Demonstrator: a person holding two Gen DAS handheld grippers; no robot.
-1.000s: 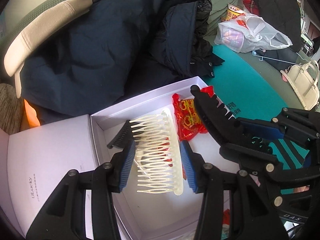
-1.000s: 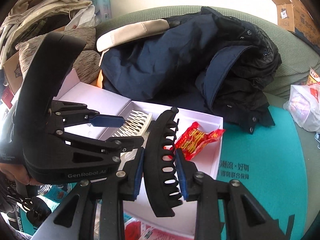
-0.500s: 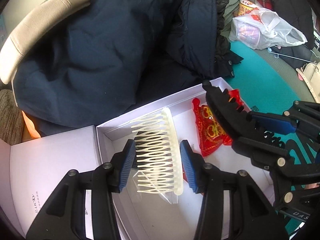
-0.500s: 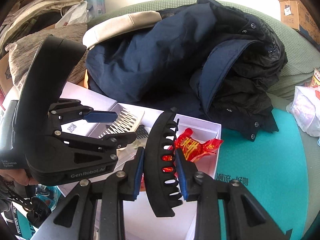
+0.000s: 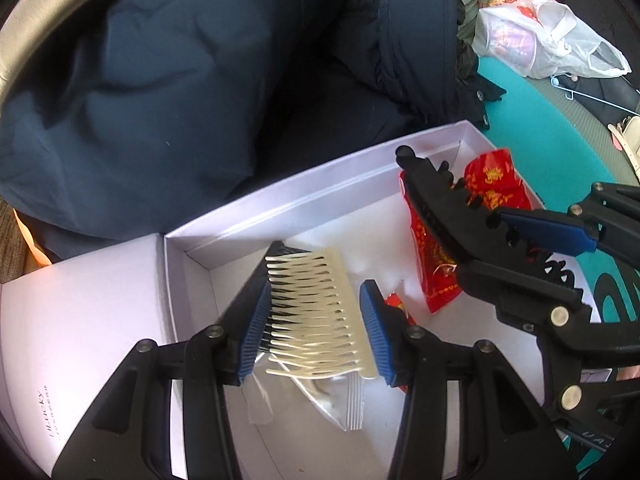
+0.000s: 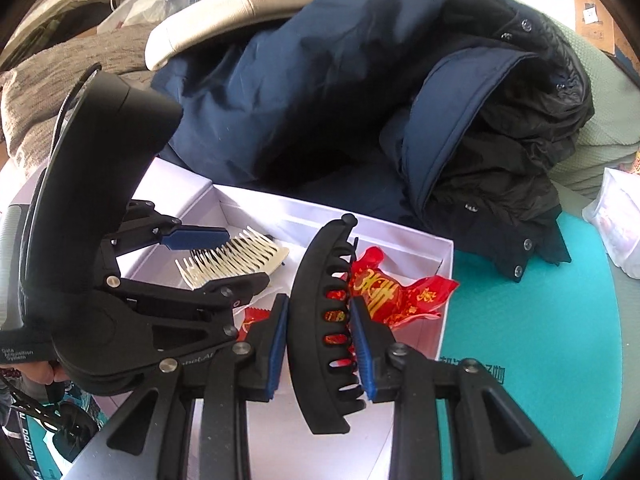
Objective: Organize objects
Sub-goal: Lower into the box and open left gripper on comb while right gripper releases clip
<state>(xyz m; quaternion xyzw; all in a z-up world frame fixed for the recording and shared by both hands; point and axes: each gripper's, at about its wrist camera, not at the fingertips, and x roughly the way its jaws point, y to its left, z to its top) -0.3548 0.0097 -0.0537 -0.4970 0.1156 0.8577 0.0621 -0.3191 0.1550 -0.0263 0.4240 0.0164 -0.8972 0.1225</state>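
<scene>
My left gripper (image 5: 312, 332) is shut on a cream hair comb (image 5: 316, 312), held low inside the open white box (image 5: 280, 204). The comb (image 6: 236, 258) also shows in the right wrist view between the left gripper's blue pads (image 6: 196, 237). My right gripper (image 6: 322, 344) is shut on a black banana hair clip (image 6: 316, 320), which hangs over the right half of the box (image 6: 404, 234). From the left wrist view the clip (image 5: 436, 204) reaches in from the right. Red candy wrappers (image 5: 488, 192) lie in the box under it, beside a clear plastic packet (image 5: 340, 396).
The box lid (image 5: 80, 320) lies flat to the left of the box. A dark blue jacket (image 6: 320, 80) is heaped behind the box. A teal mat (image 6: 532, 320) runs to the right, with a white plastic bag (image 5: 532, 36) at its far end.
Both grippers have sunk toward the box with their loads. The comb is now down inside the box, and the black clip has come lower over the red wrappers.
</scene>
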